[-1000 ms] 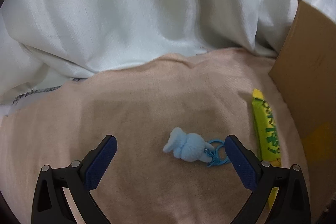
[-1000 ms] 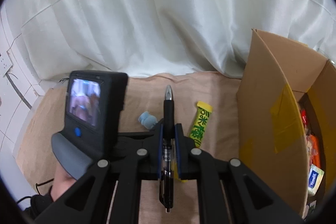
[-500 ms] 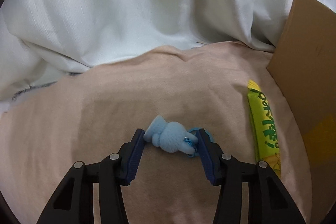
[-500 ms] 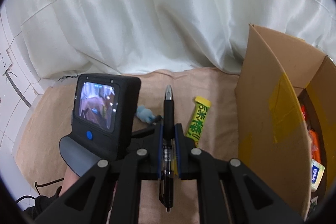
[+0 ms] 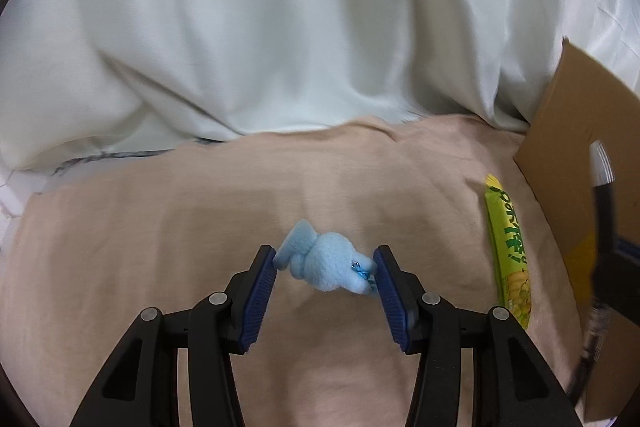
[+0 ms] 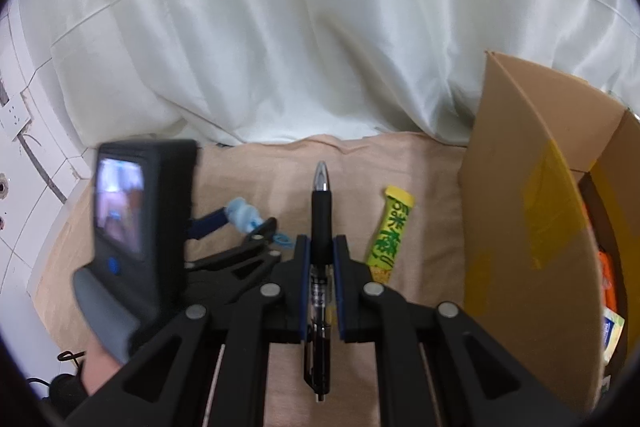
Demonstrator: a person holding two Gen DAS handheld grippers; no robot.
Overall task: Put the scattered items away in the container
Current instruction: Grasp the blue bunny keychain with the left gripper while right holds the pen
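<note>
Behind the left gripper (image 5: pixel 325 263) clamping the plush toy (image 5: pixel 326 263), its blue ring hides

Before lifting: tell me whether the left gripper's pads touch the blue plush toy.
Touching: the left wrist view shows both pads of the left gripper pressing the blue plush toy.

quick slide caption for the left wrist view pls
Left gripper pinching a small blue plush toy above the beige cloth, green snack packet and cardboard box alongside.

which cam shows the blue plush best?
Left wrist: the plush sits centred and whole between the left gripper pads. Right wrist shows it only small, off to the side, partly hidden by that gripper.
</note>
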